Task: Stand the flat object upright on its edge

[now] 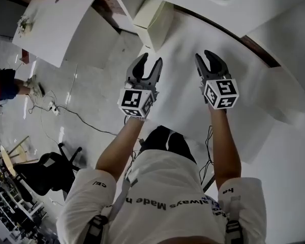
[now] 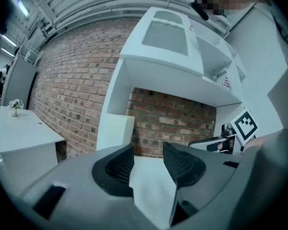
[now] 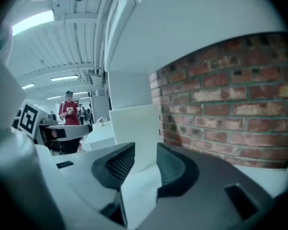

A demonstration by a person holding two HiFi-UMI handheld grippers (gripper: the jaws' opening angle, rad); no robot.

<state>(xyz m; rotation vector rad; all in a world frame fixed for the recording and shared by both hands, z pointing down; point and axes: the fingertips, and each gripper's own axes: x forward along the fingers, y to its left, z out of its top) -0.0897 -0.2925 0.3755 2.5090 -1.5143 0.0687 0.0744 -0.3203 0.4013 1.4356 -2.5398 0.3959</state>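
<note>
Hovering over the white tabletop [image 1: 254, 111], the left gripper [image 1: 151, 60] and right gripper [image 1: 206, 57] are sitting half-open, nothing between the fingers. Cream flat rectangular slab [image 1: 153, 20] is standing beyond the fingertips, apparently upright on its edge, untouched.

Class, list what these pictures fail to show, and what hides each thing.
1. Pale cream rectangular block: its foot, in the left gripper view, hidden behind the dark fingers.
2. White table: right part cut off by the head view's edge.
3. Small item on the far white desk: left gripper view, too small to identify.
</note>
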